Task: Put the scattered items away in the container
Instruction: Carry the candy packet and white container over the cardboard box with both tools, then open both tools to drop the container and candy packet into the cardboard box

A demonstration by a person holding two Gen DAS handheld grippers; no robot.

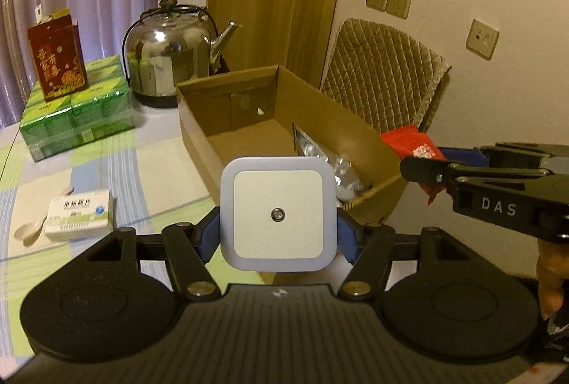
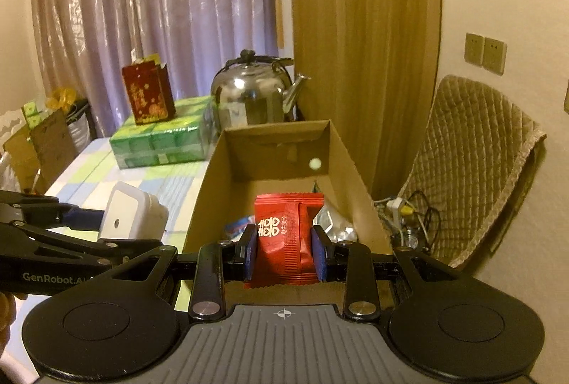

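My left gripper (image 1: 278, 236) is shut on a white square night light (image 1: 278, 213), held upright just before the near left corner of the open cardboard box (image 1: 199, 142). That night light (image 2: 133, 215) also shows in the right wrist view, left of the box (image 2: 202, 199). My right gripper (image 2: 285, 250) is shut on a red snack packet (image 2: 286, 234), held over the box's near end. The packet (image 1: 412, 143) and right gripper (image 1: 423, 170) appear above the box's right wall. Silvery foil packs (image 1: 341, 170) lie inside the box.
A white medicine box (image 1: 80, 215) and a white spoon (image 1: 30, 229) lie on the checked tablecloth (image 1: 142, 170) at the left. Behind stand a steel kettle (image 1: 174, 53), green tissue packs (image 1: 74, 110) and a red carton (image 1: 57, 62). A padded chair (image 1: 384, 78) stands beyond the box.
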